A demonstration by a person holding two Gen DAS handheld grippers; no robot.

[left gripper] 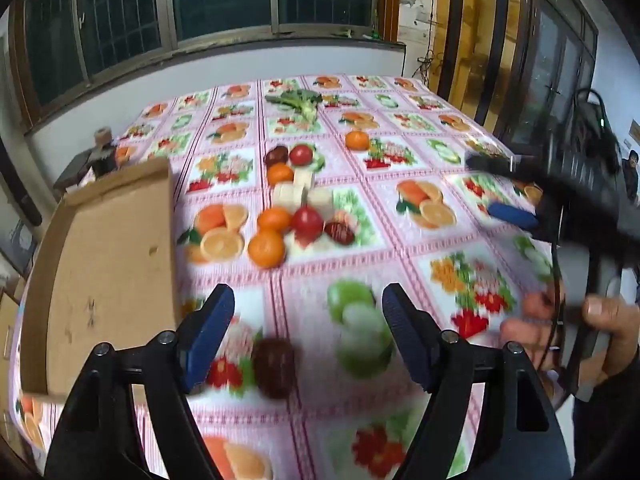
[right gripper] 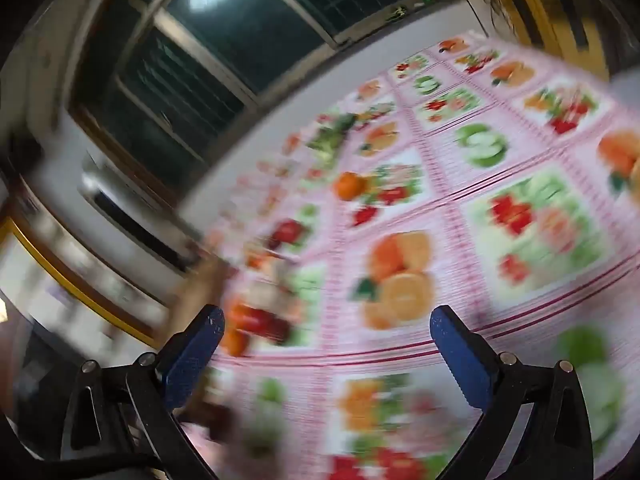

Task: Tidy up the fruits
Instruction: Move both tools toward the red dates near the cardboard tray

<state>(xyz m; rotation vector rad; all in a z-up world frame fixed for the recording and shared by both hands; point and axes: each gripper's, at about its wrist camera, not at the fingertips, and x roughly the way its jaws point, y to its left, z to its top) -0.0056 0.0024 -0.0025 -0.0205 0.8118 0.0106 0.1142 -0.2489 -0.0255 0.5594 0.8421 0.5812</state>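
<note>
In the left wrist view my left gripper (left gripper: 308,304) is open and empty above the fruit-print tablecloth (left gripper: 400,272). A dark red fruit (left gripper: 274,368) lies just below and between its fingers, blurred. Further off lies a cluster of two oranges (left gripper: 267,248), a red tomato (left gripper: 307,221) and a dark red fruit (left gripper: 339,233). Behind it are another orange (left gripper: 280,173), a red fruit (left gripper: 301,154) and a dark fruit (left gripper: 277,155). A lone orange (left gripper: 357,140) lies farther back. My right gripper (left gripper: 500,188) hovers at the right, and in its own blurred view it (right gripper: 327,320) is open and empty.
A flat cardboard box (left gripper: 104,264) lies on the table's left side. White cube blocks (left gripper: 298,192) sit among the fruit. A green leafy vegetable (left gripper: 298,100) lies at the far end. A wall with windows stands behind the table.
</note>
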